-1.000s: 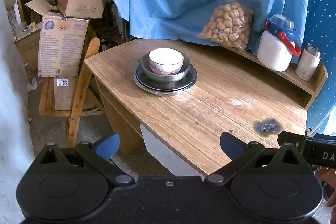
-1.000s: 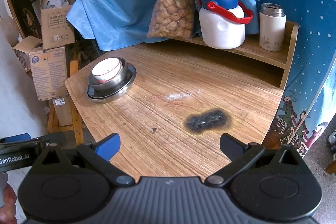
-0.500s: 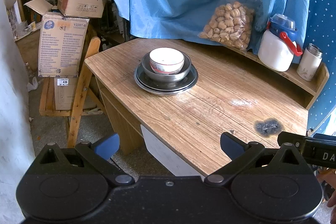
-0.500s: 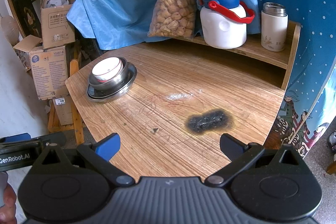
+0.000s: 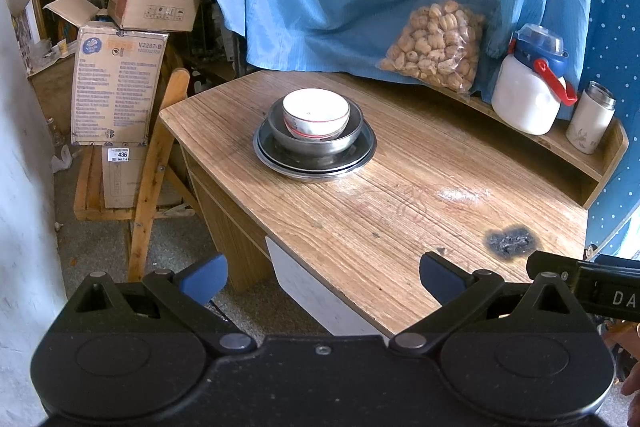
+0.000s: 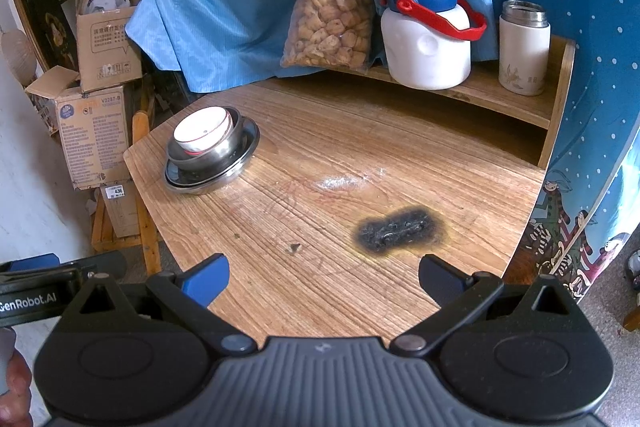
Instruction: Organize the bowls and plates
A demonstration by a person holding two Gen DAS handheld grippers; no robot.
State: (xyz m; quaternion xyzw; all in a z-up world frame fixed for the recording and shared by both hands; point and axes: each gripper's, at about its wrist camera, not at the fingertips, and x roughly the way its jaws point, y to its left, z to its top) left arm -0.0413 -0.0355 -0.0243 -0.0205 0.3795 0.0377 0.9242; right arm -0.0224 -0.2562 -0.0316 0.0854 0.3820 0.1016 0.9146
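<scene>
Left wrist view: left gripper (image 5: pixel 320 273), jaws wide apart, holding nothing; it has edged slightly nearer the stack over the last second. Right gripper (image 6: pixel 322 275), likewise spread and empty, hardly shifted. White bowl (image 5: pixel 316 113) nested in steel bowl (image 5: pixel 320 139) upon steel plates (image 5: pixel 276 157), towards the far left corner of the wooden table (image 5: pixel 400 211); stacking appears done. Burn mark (image 6: pixel 398 227) near front edge. Shelf carries snack bag (image 6: pixel 332 23), white jug (image 6: pixel 426 43), flask (image 6: pixel 524 49). Cardboard boxes (image 5: pixel 116 83) beyond.

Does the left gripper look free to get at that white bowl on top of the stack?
Probably yes. The left gripper is open and empty, and only bare table lies between it and the white bowl, which sits uncovered on top.
</scene>
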